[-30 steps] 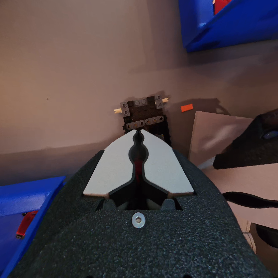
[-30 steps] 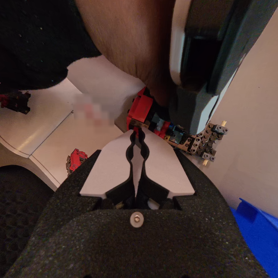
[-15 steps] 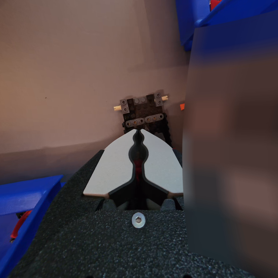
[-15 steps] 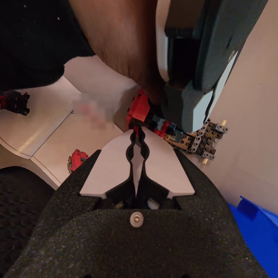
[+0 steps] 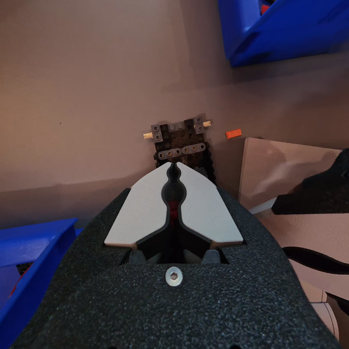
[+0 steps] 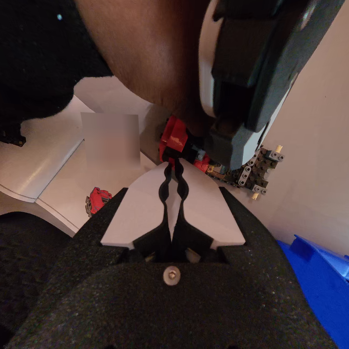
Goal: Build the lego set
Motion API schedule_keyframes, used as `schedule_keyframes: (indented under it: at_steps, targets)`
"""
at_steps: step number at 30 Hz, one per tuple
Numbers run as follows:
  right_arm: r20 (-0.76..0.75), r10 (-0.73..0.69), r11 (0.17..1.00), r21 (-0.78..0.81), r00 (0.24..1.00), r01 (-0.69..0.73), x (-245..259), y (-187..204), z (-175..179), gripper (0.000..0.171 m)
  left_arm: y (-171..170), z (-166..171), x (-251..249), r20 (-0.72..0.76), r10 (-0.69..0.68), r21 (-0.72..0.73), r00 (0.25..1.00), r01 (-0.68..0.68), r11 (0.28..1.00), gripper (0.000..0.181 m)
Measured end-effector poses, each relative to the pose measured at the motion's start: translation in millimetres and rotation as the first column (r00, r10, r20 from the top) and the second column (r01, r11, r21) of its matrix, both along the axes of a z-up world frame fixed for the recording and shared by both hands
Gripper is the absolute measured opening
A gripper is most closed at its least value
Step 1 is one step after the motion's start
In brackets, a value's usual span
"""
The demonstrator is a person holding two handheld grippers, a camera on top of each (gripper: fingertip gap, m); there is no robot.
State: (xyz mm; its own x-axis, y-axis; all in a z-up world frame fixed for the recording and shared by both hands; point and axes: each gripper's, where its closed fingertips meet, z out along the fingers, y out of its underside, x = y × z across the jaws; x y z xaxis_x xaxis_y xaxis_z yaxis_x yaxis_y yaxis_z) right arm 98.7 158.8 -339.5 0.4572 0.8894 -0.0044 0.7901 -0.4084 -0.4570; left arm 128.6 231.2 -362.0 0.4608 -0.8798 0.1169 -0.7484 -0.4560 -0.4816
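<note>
- Bears down with the left gripper (image 5: 172,165) on the middle of the lego model (image 5: 179,143), jaws drawn together until the tips all but meet; looks meant to pin the build so it cannot skate while the other end is worked.
- Cannot say whether those tips pinch a part or only press on top: hidden under the fingers in both views.
- Lies flat on the pale table (image 5: 75,94), this model, with the dark studded chassis and tan axle pins at the far end and the red cab (image 6: 174,137) at the near end.
- Brings the right gripper (image 6: 172,164) up against the black piece under the cab, jaws parted by only a narrow slit; cannot tell if anything thin sits nipped between them.
- Suggests, as a judgement, a small part being seated or adjusted at the cab, hence one tool bracing and one tool working.
- Keeps the open instruction booklet (image 6: 62,170) left of the model, near enough to consult.
- Leaves a loose orange piece (image 5: 233,133) just right of the chassis, apart from it and unused.
- Sets blue bins (image 5: 283,28) at the far right and near left, likely to keep spare parts within reach but off the work spot.
- Risks tipping the model if the push at the cab outweighs the hold.
</note>
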Motion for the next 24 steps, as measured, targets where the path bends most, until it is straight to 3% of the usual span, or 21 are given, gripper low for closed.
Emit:
schedule_keyframes:
  at_steps: [12, 18, 24]
  targets:
    - [0.057, 0.019, 1.0, 0.001, 0.998, -0.019, -1, 0, 0, 0.005, 0, 0, 0, 0.011, -0.001, 0.01, 1.0, 0.001, 1.0, 0.0]
    - [-0.113, 0.03, 0.999, 0.03, 0.993, -0.027, -4, 3, 12, 0.005, 0, 0, 0, 0.011, -0.018, 0.008, 1.0, 0.018, 1.0, 0.0]
    - [-0.128, 0.033, 0.999, 0.014, 0.991, -0.031, 5, 2, 10, 0.0, 0, 0, 0, 0.01, -0.02, -0.001, 1.0, 0.02, 1.0, 0.0]
